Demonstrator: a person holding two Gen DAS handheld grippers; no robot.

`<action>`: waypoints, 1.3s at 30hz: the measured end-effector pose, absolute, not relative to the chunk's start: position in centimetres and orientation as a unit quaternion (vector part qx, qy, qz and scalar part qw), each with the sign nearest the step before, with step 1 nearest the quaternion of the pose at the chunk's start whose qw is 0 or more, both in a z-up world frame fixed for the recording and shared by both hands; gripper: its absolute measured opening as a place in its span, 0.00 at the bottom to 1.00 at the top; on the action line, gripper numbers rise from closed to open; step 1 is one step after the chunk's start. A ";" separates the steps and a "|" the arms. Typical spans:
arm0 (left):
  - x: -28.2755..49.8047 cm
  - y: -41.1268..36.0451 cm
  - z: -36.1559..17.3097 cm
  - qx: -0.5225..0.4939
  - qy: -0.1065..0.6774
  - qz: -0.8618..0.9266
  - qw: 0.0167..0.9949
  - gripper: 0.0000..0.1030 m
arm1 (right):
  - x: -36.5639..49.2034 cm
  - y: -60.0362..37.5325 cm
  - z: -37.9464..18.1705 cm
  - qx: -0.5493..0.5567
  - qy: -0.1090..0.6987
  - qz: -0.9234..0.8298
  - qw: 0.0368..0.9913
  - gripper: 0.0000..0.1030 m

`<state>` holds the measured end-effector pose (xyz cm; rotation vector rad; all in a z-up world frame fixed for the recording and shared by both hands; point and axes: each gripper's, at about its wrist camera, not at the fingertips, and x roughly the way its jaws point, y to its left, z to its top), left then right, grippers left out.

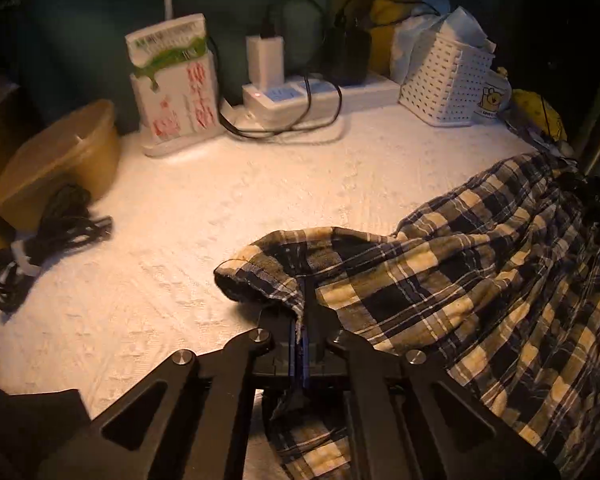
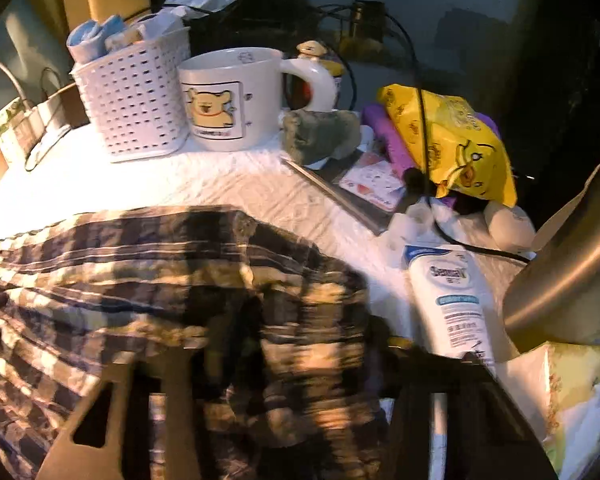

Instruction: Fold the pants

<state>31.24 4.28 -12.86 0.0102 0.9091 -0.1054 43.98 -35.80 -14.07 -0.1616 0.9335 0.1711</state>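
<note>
Across the white textured cloth-covered surface (image 1: pixel 180 240), toward its right edge, dark-and-cream plaid cotton pants (image 1: pixel 480 272) are lying bunched; the left gripper (image 1: pixel 305 300) is pinching a hem corner, likely for folding. Fabric is hiding the right gripper (image 2: pixel 268 380); cannot tell.

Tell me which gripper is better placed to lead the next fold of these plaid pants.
Probably the left gripper: it is shut on a hem edge of the plaid pants, with bare white tablecloth ahead. The right gripper's fingers are buried under bunched fabric, with a lotion bottle close beside.
</note>
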 end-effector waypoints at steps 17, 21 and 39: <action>35.9 9.4 -4.8 0.032 0.320 0.021 0.947 0.00 | 41.1 -31.1 -4.4 -0.072 0.306 0.054 0.948 0.16; 37.7 9.3 -5.6 0.054 0.322 0.023 0.945 0.00 | 43.7 -30.3 -6.0 -0.065 0.324 0.045 0.943 0.16; 34.7 10.9 -5.3 0.048 0.341 0.041 0.938 0.63 | 46.1 -32.5 -10.2 -0.039 0.377 -0.010 0.925 0.65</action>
